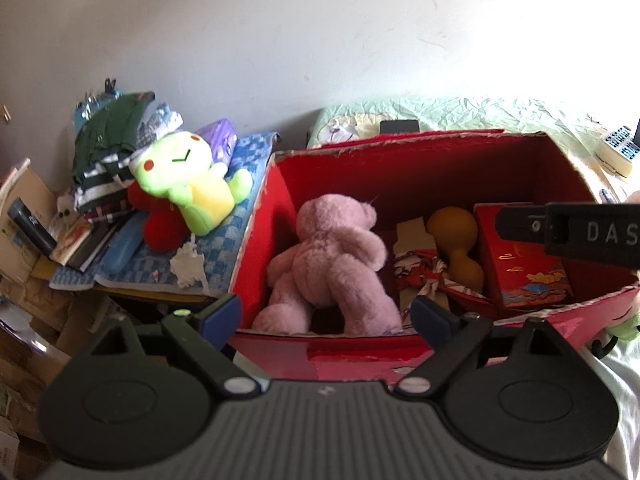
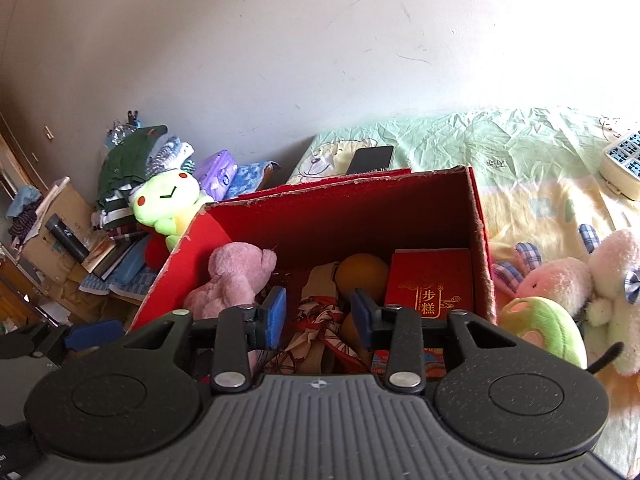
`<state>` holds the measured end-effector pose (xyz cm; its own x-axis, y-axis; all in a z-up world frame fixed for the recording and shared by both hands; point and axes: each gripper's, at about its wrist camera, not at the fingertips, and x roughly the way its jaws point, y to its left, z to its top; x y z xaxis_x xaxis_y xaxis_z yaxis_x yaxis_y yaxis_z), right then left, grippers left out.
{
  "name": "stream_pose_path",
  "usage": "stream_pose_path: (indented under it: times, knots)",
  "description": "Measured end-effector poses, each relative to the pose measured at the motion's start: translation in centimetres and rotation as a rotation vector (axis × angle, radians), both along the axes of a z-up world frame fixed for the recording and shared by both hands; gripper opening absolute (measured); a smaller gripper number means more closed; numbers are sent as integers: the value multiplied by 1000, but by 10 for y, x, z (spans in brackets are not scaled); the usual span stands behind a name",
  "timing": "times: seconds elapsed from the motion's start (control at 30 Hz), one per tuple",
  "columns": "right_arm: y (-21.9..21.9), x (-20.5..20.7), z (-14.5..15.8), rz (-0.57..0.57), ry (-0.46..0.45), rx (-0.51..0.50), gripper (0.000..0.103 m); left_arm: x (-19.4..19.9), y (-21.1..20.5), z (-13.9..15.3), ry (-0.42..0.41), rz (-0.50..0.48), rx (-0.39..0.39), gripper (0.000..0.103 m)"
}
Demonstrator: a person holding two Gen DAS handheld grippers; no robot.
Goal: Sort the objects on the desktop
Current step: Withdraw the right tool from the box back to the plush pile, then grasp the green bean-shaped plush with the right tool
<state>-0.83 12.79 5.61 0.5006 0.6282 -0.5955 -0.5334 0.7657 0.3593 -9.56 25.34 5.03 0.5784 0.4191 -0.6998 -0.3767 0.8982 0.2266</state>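
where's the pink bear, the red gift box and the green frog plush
pink bear (image 1: 332,264): left wrist view, on its back
red gift box (image 2: 432,282): right wrist view, on its lid
green frog plush (image 1: 180,164): left wrist view, on its face

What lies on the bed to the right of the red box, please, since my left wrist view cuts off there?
Observer: Soft toys lie there: a pink and white plush rabbit and a green round plush.
Operator: Thank you. Can you read the front of the small red box inside?
Observer: Yes, the small red box has gold characters on its front.
Operator: Is the right gripper holding anything?
Observer: No, the right gripper is open and empty above the red box.
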Motion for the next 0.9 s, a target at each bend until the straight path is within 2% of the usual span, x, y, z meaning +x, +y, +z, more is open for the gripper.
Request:
stream_pose_path:
  times: [0.13,0.3,0.43,0.63,0.8,0.9]
  knots:
    - [-16,-3,4,20,-6,30,41,-8,-21,11,-37,0,19,95]
    - [-51,-7,10,38,-13,77,42,-17,-52,21,-65,-47,16,95]
    - [-90,-8,14,25,-43,97,47,-18,-79,24,-96,-106,-77,95]
    - [-150,5,7,-57,-22,90,47,-13,-134,14,-112,-243,-173,95]
    - [-190,19,-12,-113,32,55,47,2,-183,-9,-79,-361,-250,95]
    - [-203,25,-21,-98,70,52,47,16,-199,-28,-37,-404,-335,95]
